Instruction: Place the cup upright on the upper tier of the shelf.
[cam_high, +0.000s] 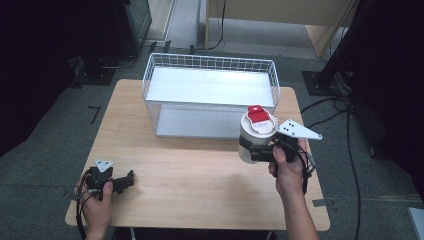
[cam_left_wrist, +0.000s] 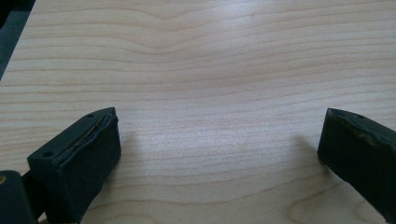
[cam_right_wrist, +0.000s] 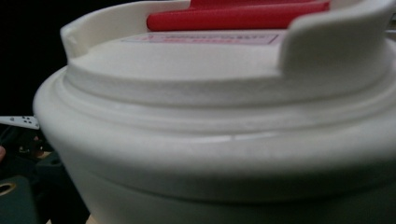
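And here we are with the white jar (cam_high: 256, 136) up off the surface (cam_high: 200, 185), clamped in our right gripper (cam_high: 260, 151). The black fingers wrap its body from the side, just under the lid, and our right hand (cam_high: 287, 167) sits directly behind them. The jar stands upright in the grip, its red flip tab (cam_high: 257, 114) on top. From the right gripper view the jar's lid rim (cam_right_wrist: 224, 135) sits right up against the camera, the red tab (cam_right_wrist: 238, 16) crossing the top, so the grip is close and high on the body.

Just beyond the right fingers stands the white wire rack (cam_high: 210, 92), its upper shelf bare and bright, its lower shelf also bare as far as we can see. The jar hangs in front of the rack's right end, level with the gap between the two shelves and not yet inside the frame.

Over on the other side, our left gripper (cam_high: 125, 181) rests low near the surface's near edge, well apart from the jar. In the left gripper view its fingers (cam_left_wrist: 79, 163) stand wide apart with nothing but wood grain (cam_left_wrist: 210, 93) between them.

So where do we stand? By our reckoning the pick is done: the jar is secured and carried. What is left looks like the placing, moving it forward from the fingers into the rack, setting it on a shelf and letting go. The left side seems to have no part in this.
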